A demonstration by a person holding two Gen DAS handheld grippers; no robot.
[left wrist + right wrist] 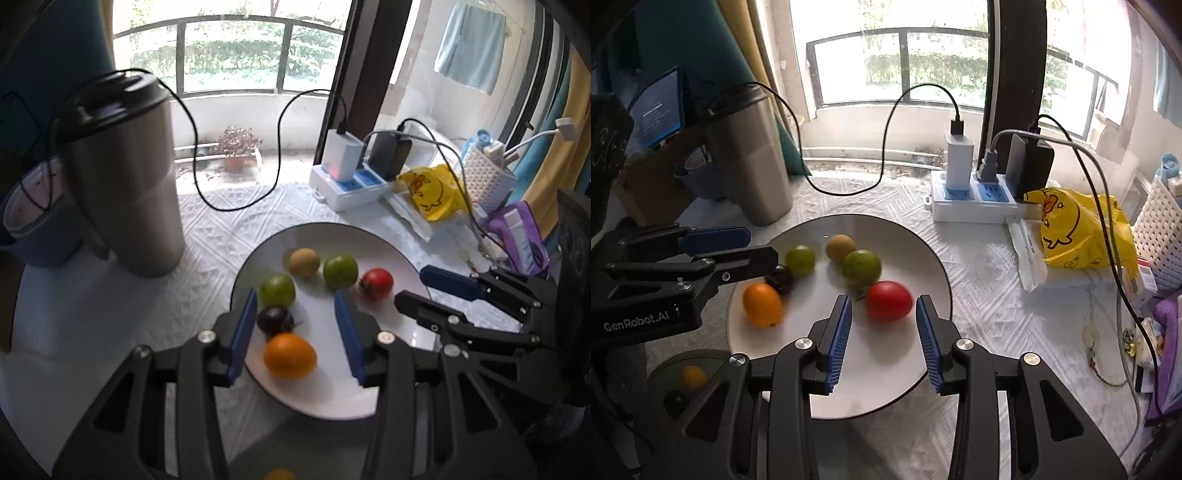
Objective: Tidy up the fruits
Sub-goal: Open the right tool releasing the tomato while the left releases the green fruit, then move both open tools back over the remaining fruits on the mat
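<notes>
Right tongs (882, 332) and left tongs (295, 332), both held apart and empty, are poised over the white plate (923, 258) bearing six fruits.

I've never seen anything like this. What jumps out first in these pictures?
The white plate in the middle, holding six small fruits, among them a red tomato and an orange fruit. Two black grippers with blue pads hang open over it, the left gripper by the orange fruit, the right gripper by the tomato. A steel tumbler stands behind, to the left.
</notes>
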